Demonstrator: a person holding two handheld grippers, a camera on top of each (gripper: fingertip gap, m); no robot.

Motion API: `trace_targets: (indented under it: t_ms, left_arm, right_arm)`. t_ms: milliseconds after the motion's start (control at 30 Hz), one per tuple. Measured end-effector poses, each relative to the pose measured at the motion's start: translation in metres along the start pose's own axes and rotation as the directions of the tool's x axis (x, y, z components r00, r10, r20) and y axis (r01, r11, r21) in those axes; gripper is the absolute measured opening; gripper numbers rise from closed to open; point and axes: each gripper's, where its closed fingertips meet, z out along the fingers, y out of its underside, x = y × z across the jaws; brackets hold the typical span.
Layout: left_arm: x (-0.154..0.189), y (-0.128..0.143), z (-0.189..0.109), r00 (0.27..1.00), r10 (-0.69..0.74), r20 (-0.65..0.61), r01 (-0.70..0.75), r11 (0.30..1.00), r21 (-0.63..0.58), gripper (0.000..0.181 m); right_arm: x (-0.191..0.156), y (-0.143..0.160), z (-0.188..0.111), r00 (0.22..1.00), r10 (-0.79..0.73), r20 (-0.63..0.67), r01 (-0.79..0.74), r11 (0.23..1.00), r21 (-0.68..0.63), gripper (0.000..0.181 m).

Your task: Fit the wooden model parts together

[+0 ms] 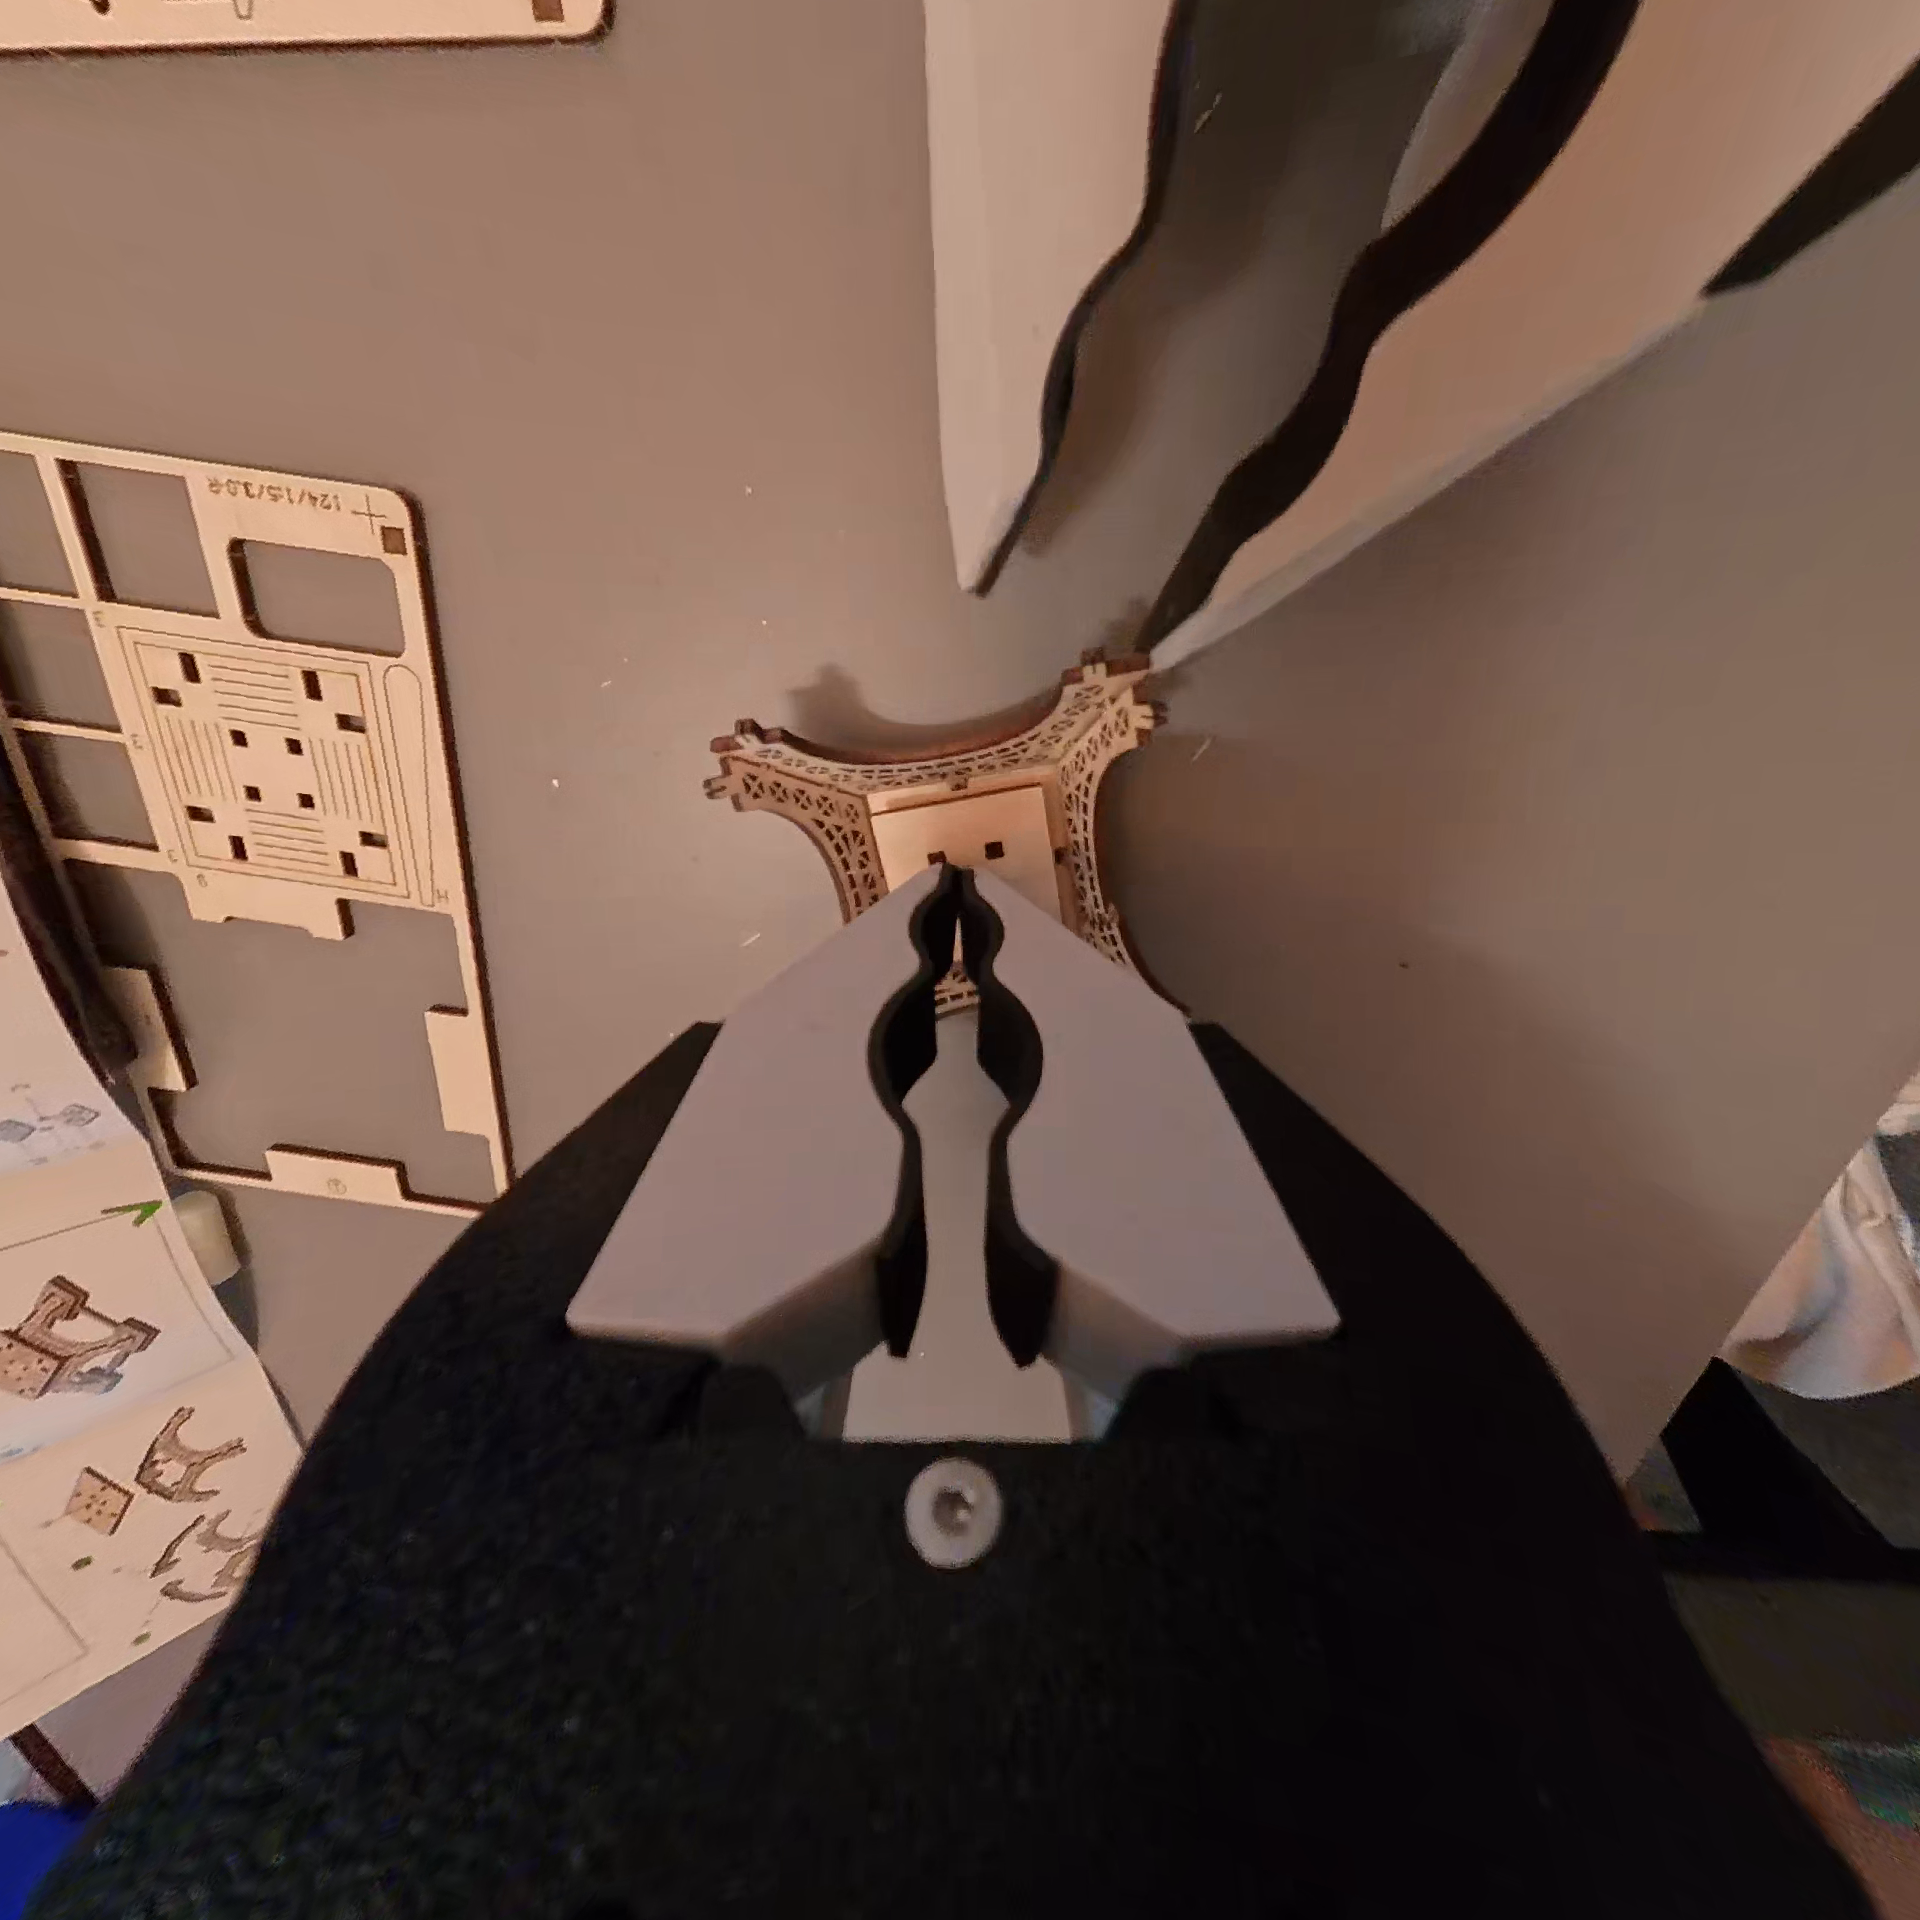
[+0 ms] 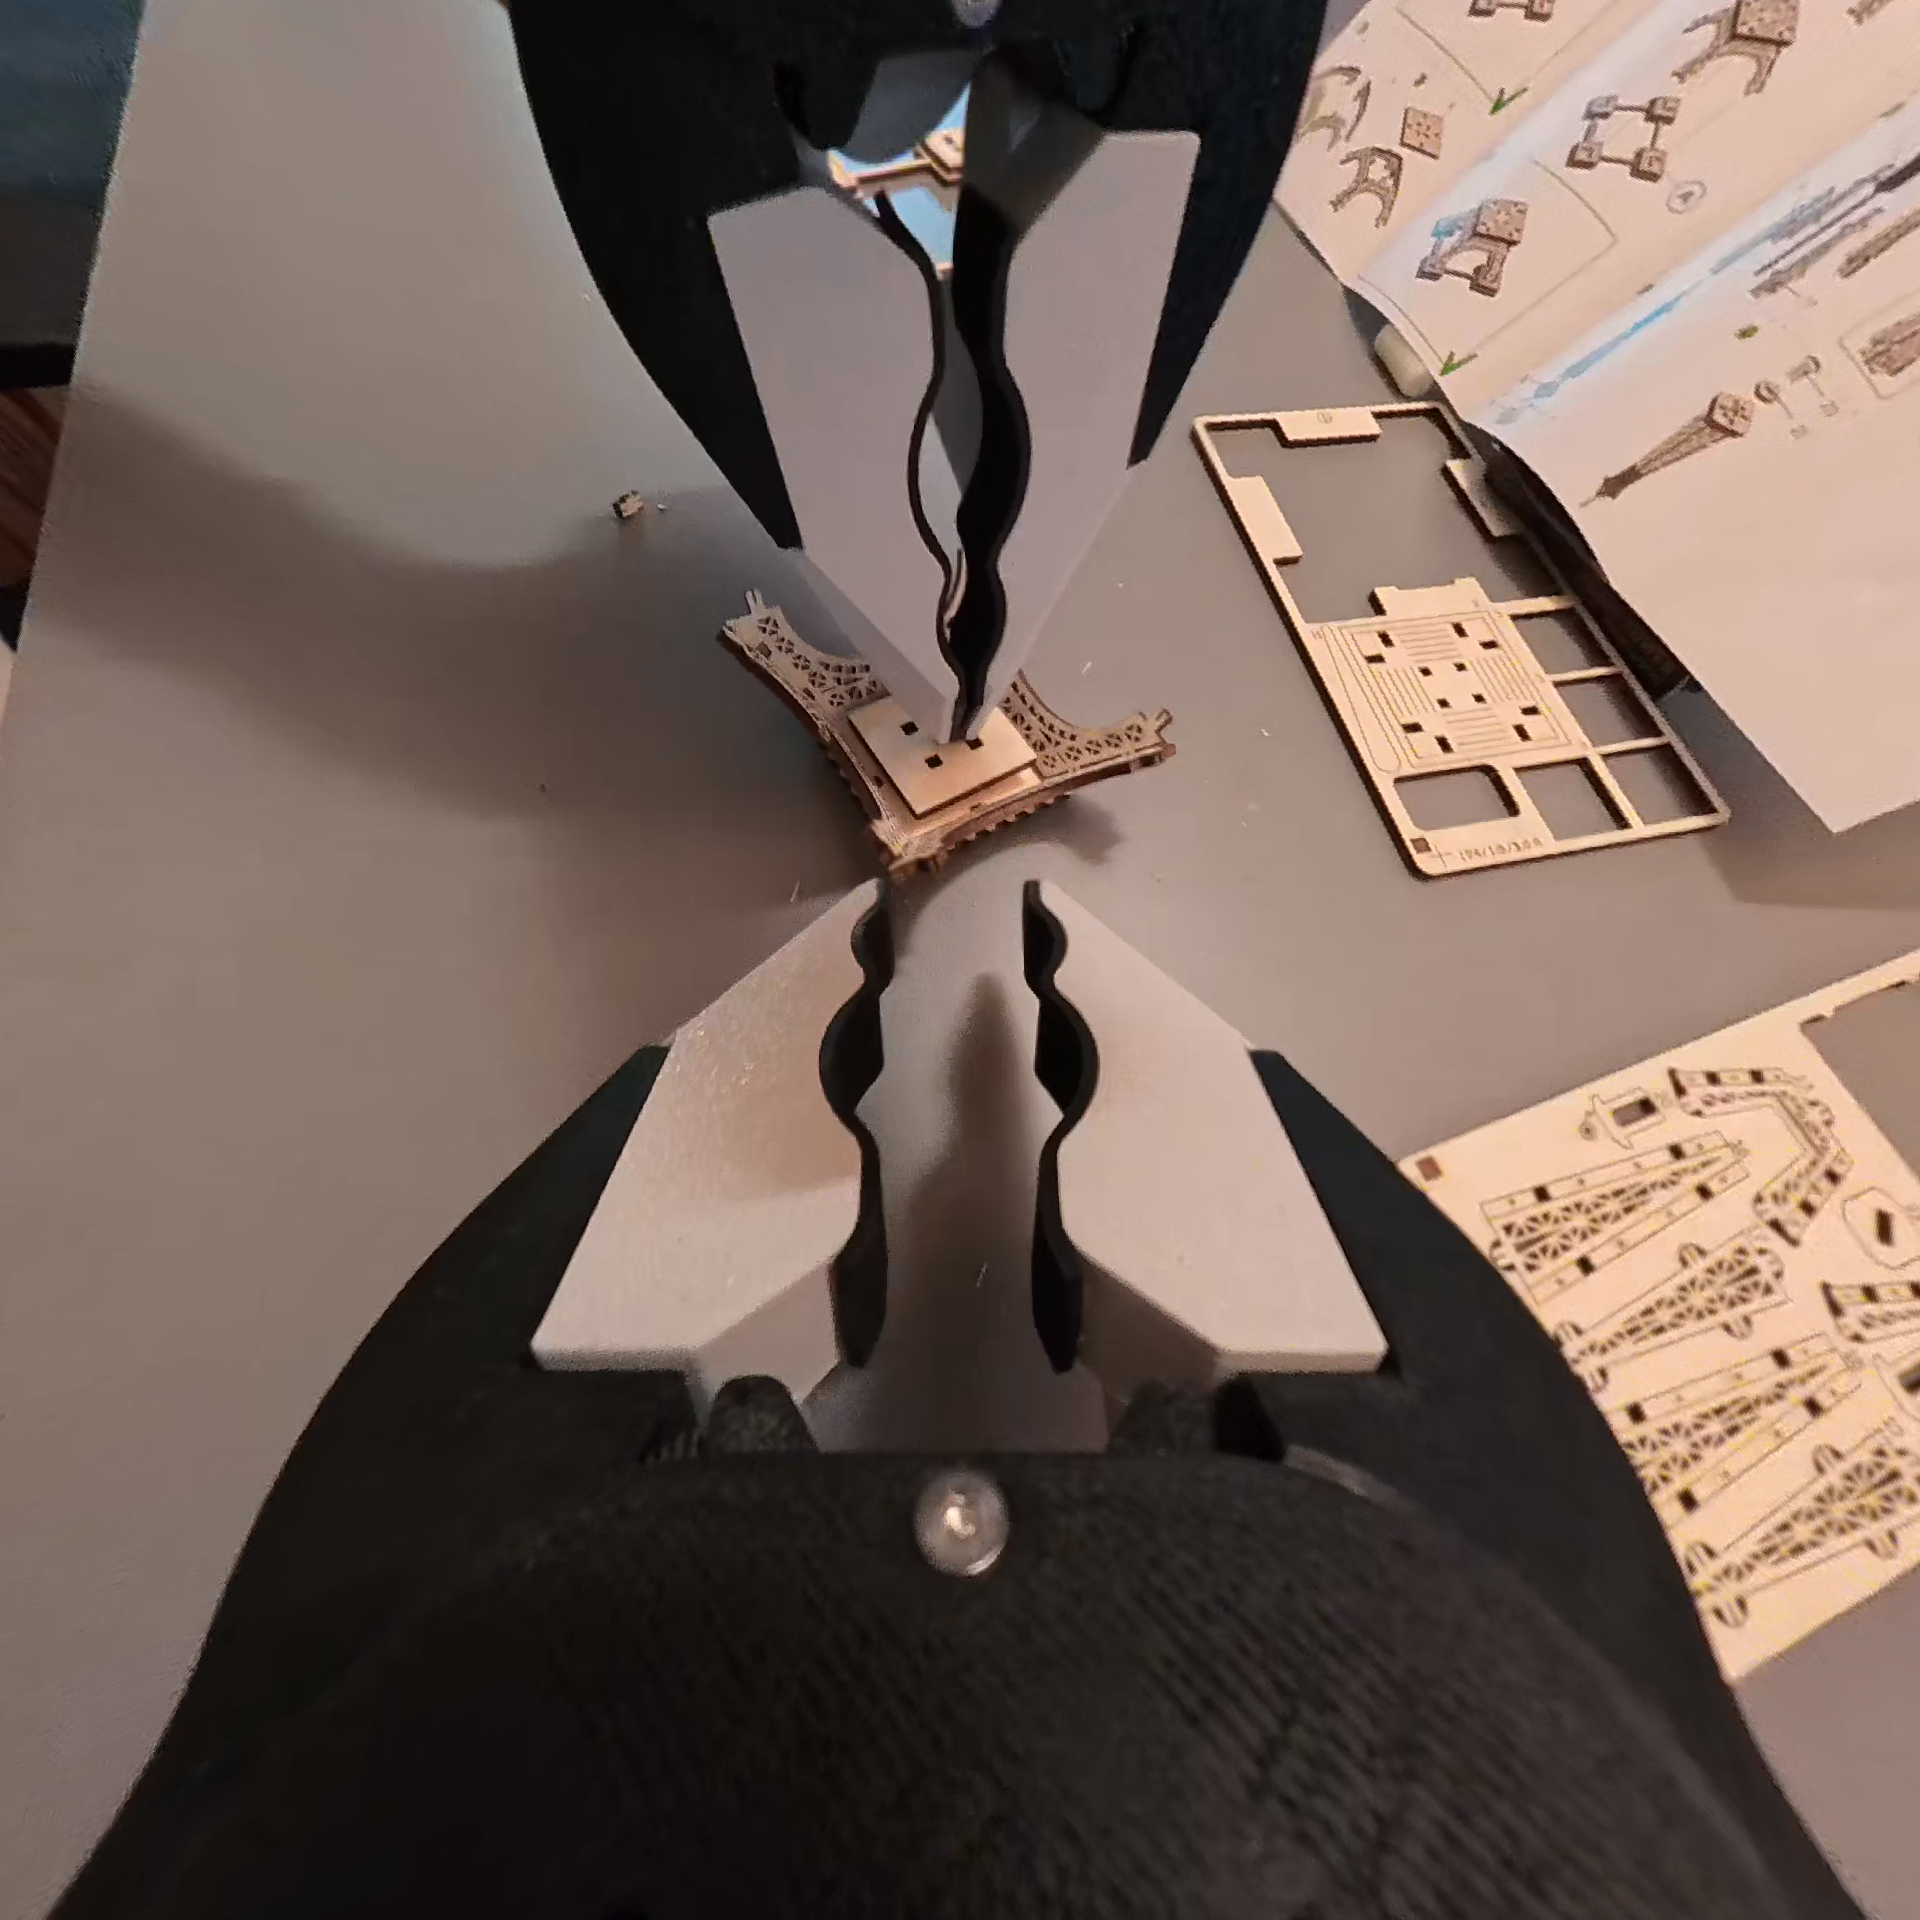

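Note:
The wooden tower-base model (image 1: 795,792) sits on the grey table (image 1: 623,364), with four lattice legs and a square slotted plate (image 2: 928,777) on top. My left gripper (image 1: 956,881) is shut, and its tips rest on the plate near a slot; it comes down from the top of the right wrist view (image 2: 966,722). I cannot tell whether a small part is between its fingers. My right gripper (image 2: 951,896) is open and empty, just short of the model's near corner. In the left wrist view one of its fingertips (image 1: 1162,657) touches the model's far right corner.
A partly emptied wooden parts sheet (image 2: 1455,691) lies beside the model and also shows in the left wrist view (image 1: 281,769). A fuller parts sheet (image 2: 1714,1299) lies at the near right. An instruction booklet (image 2: 1662,229) is behind them. A small wood scrap (image 2: 627,506) lies to the left. Some 5 centimetres of space lies between my two pairs of fingers.

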Motion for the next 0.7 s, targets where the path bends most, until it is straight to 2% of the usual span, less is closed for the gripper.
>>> trace_targets:
  t_ms: [100, 300, 433, 567, 633, 700]
  left_arm:
    - [0.0, 0.0, 0.0, 1.0, 0.01, -0.01, -0.01, 0.999, -0.036, 0.0]
    - [0.0, 0.0, 0.0, 0.999, 0.004, -0.047, -0.007, 0.997, -0.073, 0.0]
    - [-0.001, 0.0, 0.0, 0.997, -0.011, -0.073, 0.006, 0.998, -0.064, 0.0]
    - [-0.001, 0.0, 0.0, 0.997, -0.026, -0.072, 0.025, 1.0, -0.011, 0.0]
    - [-0.001, 0.0, 0.0, 0.996, -0.042, -0.081, 0.044, 0.999, 0.025, 0.0]
    - [-0.001, 0.0, -0.001, 0.996, -0.045, -0.081, 0.049, 0.997, 0.052, 0.0]
  right_arm:
    - [-0.001, -0.001, -0.003, 0.999, 0.029, 0.023, -0.03, 0.999, 0.016, 0.016]
    - [-0.012, -0.004, 0.007, 0.999, -0.012, 0.043, 0.012, 1.0, -0.002, 0.021]
    - [-0.011, -0.005, 0.014, 1.0, -0.016, 0.023, 0.016, 1.0, -0.021, 0.017]
    - [0.001, 0.007, 0.009, 0.998, -0.025, -0.053, 0.021, 0.996, -0.082, 0.049]
    - [0.009, 0.014, 0.004, 0.997, 0.005, -0.081, -0.014, 0.993, -0.114, 0.072]
    - [0.013, 0.016, 0.0, 0.996, 0.026, -0.089, -0.035, 0.994, -0.104, 0.088]
